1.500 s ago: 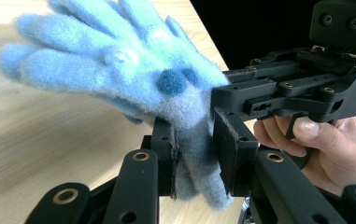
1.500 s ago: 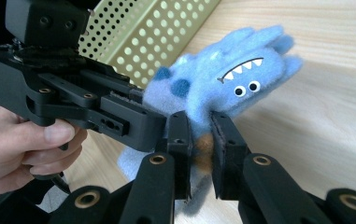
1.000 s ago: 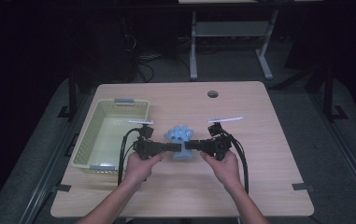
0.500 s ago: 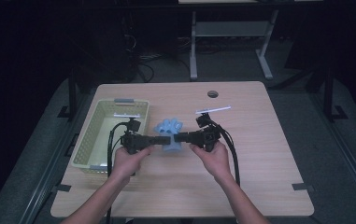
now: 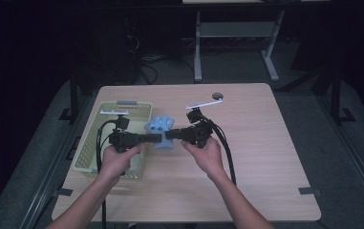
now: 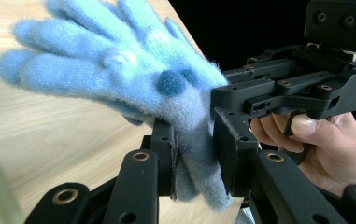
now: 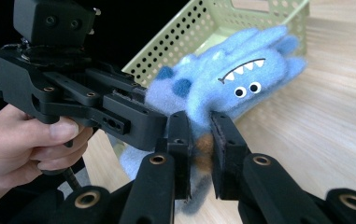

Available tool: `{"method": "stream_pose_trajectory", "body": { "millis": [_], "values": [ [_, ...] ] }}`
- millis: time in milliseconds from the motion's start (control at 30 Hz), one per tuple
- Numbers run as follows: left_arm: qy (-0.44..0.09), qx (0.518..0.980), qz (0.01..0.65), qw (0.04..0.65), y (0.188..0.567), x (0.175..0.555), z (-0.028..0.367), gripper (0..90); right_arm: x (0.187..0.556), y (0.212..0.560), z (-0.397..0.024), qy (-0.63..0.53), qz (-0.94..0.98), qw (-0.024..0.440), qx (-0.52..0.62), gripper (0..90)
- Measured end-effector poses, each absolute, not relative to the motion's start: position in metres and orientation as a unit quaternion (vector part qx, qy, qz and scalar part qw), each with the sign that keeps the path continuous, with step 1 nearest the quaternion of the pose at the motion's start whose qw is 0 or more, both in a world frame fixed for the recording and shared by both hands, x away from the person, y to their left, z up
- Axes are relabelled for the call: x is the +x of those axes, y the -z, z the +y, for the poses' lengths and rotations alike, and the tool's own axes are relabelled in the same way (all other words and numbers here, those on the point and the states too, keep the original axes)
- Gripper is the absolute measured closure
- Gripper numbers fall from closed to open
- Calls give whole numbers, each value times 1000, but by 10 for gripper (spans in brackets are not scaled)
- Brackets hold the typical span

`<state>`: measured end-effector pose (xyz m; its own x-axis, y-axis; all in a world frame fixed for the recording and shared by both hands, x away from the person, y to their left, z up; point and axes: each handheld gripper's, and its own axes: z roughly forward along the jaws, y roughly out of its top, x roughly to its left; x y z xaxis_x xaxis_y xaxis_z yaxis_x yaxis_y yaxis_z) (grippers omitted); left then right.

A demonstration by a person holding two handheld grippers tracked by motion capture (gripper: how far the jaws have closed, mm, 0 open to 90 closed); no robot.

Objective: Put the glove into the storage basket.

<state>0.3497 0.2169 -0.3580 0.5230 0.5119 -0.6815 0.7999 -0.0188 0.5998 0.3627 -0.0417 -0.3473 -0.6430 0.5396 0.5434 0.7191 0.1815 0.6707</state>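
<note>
Blue fuzzy glove [image 5: 161,130] lifted off wooden table [image 5: 265,157] just right of green basket [image 5: 104,143], cuff pinched from left by left gripper [image 5: 155,138], from right by right gripper [image 5: 171,135], both clamped tight on fabric, fingers pointing far.

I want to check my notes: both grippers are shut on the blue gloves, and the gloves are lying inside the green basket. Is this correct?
Not quite. The blue gloves are not inside the green basket; the high view shows them beside it, held by the left gripper and the right gripper. Both are shut on them.
</note>
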Motion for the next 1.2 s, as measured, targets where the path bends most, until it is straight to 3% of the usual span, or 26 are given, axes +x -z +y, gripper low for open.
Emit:
{"method": "stream_pose_trajectory", "body": {
  "millis": [400, 1200],
  "values": [
    [118, 701, 474, 520, 345, 350, 245, 698, 371, 334, -12, 491, -771, 90, -395, 798],
    [106, 696, 492, 512, 345, 352, 300, 704, 382, 339, 45, 496, -772, 105, -384, 794]
  ]
}}
